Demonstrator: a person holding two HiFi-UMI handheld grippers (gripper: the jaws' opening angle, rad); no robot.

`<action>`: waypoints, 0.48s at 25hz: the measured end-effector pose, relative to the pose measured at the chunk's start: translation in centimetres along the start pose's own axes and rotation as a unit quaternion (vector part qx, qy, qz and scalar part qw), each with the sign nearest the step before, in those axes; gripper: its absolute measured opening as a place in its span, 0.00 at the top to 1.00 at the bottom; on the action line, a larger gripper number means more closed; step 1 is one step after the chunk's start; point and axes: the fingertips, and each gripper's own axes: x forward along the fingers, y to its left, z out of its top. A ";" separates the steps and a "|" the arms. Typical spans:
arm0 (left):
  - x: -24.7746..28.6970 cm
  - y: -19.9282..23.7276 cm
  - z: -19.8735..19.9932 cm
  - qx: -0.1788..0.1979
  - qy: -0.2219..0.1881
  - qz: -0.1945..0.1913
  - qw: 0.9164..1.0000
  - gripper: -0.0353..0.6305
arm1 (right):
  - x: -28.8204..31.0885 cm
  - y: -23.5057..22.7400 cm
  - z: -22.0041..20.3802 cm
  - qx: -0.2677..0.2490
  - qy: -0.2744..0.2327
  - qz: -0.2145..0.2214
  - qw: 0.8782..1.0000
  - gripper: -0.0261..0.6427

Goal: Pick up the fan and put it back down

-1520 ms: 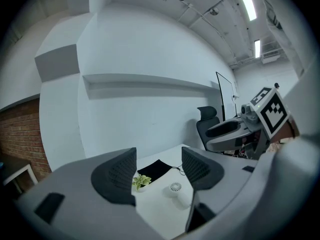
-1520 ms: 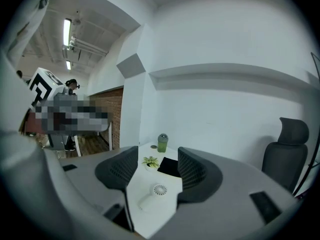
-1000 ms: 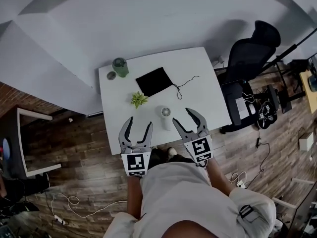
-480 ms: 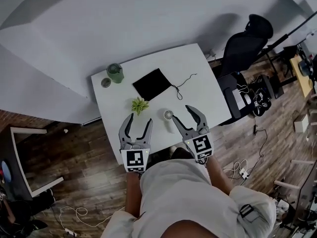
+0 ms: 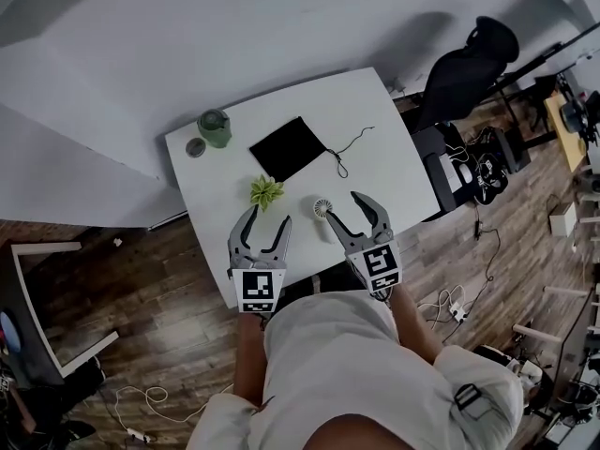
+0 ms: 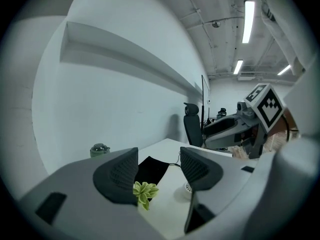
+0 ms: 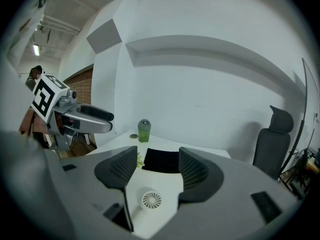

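While the right gripper (image 7: 152,173) hangs above the counter (image 5: 375,139), its jaws are opening — the fan (image 7: 151,199) sits just ahead, in line with their gap, untouched. Beside it, the left gripper (image 6: 159,171) is spread wide and empty — a small plant (image 6: 145,191) lies ahead.

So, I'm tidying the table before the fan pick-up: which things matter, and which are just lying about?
Job: fan; right gripper, jaws opening, nothing gripped between them; left gripper, open.
Lying about: green jar, round cap, black pouch, little plant, office chair.
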 end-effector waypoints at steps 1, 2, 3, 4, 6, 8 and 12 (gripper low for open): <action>0.2 -0.1 -0.4 -0.001 0.005 -0.002 1.000 0.56 | 0.3 0.0 -0.5 0.000 0.006 0.002 1.000 0.57; 0.4 -0.1 -0.8 -0.002 0.009 -0.003 1.000 0.57 | 0.5 0.0 -1.0 0.000 0.013 0.006 1.000 0.57; 0.6 -0.2 -1.1 -0.002 0.014 -0.003 1.000 0.57 | 0.7 0.0 -1.6 -0.001 0.019 0.010 1.000 0.57; 0.8 -0.4 -1.4 -0.002 0.018 -0.003 1.000 0.58 | 1.0 0.1 -2.1 -0.001 0.027 0.015 1.000 0.56; 1.2 -0.8 -1.9 -0.004 0.025 -0.005 1.000 0.59 | 1.4 0.3 -3.1 -0.001 0.043 0.028 0.999 0.56; 1.7 -1.0 -2.6 -0.006 0.033 -0.007 0.999 0.59 | 1.9 0.5 -4.0 -0.002 0.056 0.039 0.998 0.56; 2.7 -1.5 -4.2 -0.015 0.054 -0.004 0.998 0.59 | 3.0 0.7 -5.7 -0.007 0.076 0.062 0.995 0.56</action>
